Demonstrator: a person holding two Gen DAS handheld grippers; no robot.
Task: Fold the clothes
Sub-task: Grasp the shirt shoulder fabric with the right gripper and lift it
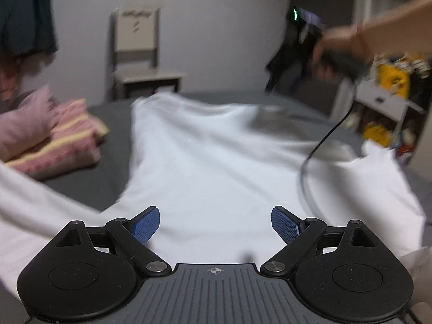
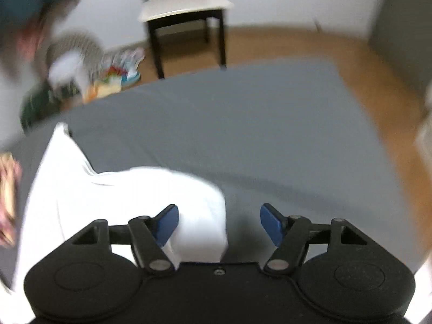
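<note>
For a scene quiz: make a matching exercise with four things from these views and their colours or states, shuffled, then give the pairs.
Things:
1. garment
2. folded stack
3. bed cover
4. left tool

Colours or states:
A. grey
B. open, holding nothing
C. white, spread out
D. pink with yellow stripes

Pairs: 1-C, 2-D, 3-A, 4-B

Home bedroom: grey-sheeted bed, wooden floor, white chair against the wall at 12 o'clock, folded pink clothes at 9, cluttered shelf at 2.
</note>
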